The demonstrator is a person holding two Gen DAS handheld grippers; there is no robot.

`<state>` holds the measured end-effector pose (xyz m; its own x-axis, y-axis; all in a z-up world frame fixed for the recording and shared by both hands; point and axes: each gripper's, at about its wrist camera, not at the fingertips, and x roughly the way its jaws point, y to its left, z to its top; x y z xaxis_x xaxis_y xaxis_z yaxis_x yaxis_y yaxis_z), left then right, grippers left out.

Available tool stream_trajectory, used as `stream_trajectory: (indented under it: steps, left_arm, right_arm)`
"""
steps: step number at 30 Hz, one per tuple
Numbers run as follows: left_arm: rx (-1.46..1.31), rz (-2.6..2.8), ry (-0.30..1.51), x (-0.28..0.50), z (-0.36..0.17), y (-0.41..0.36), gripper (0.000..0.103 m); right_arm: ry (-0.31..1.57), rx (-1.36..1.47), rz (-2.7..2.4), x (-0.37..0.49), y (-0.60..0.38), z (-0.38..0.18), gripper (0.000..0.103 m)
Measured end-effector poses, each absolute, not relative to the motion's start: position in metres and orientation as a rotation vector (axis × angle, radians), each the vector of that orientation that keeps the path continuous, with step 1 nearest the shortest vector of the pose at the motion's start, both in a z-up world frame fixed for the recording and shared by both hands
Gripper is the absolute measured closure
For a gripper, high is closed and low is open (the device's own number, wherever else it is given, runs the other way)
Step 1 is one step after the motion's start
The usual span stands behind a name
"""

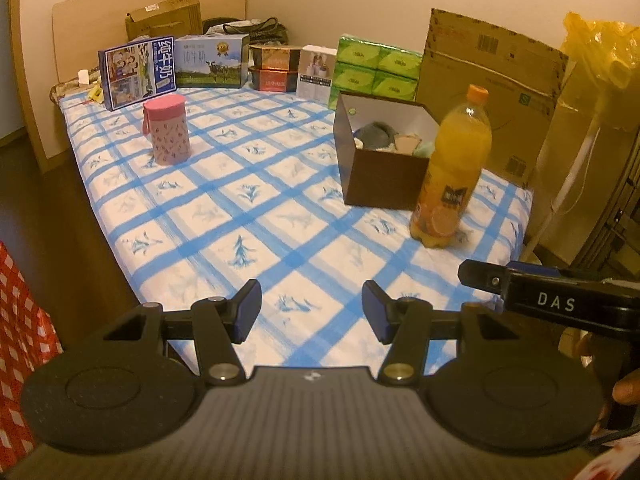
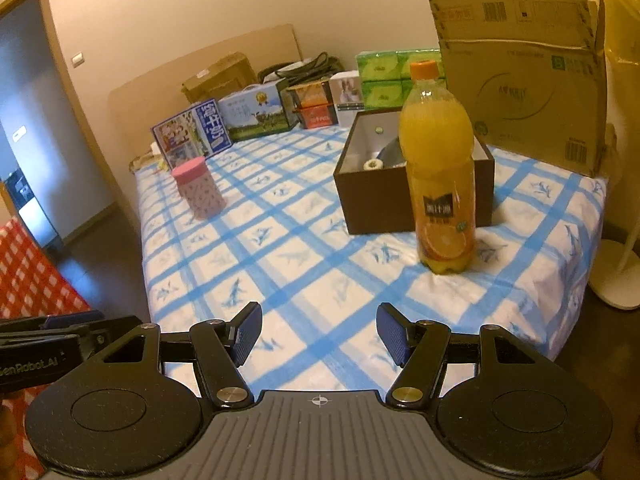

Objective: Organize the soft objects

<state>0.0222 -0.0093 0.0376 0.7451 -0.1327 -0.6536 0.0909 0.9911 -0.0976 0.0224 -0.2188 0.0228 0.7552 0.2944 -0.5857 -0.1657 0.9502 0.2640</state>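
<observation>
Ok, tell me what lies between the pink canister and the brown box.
Only bare checked sheet lies between pink canister and brown box; both views show it.

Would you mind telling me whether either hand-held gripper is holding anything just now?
Nothing is held: the left hand-held gripper and the right hand-held gripper are both open above the bedsheet.

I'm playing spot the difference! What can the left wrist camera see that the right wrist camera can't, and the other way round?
Only the left wrist view shows the beige and mint soft things in the brown box, plus a yellow bag. Only the right wrist view shows the doorway and a white stand base. Both show the juice bottle, pink canister, checked bedsheet and open, empty grippers: left, right.
</observation>
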Motion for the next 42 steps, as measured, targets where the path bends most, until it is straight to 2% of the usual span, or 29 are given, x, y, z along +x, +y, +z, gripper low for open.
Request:
stream_trajectory:
  steps: [19, 42]
  left_arm:
    - [-0.014, -0.13, 0.753, -0.015, 0.014, -0.033, 0.05]
    - [0.002, -0.131, 0.773, -0.021, 0.001, -0.038, 0.05]
  right_arm:
    - [0.705, 0.161, 0.275, -0.025, -0.233, 0.003, 0.039]
    - [0.738, 0.147, 0.299, -0.032, -0.23, -0.012, 0.039]
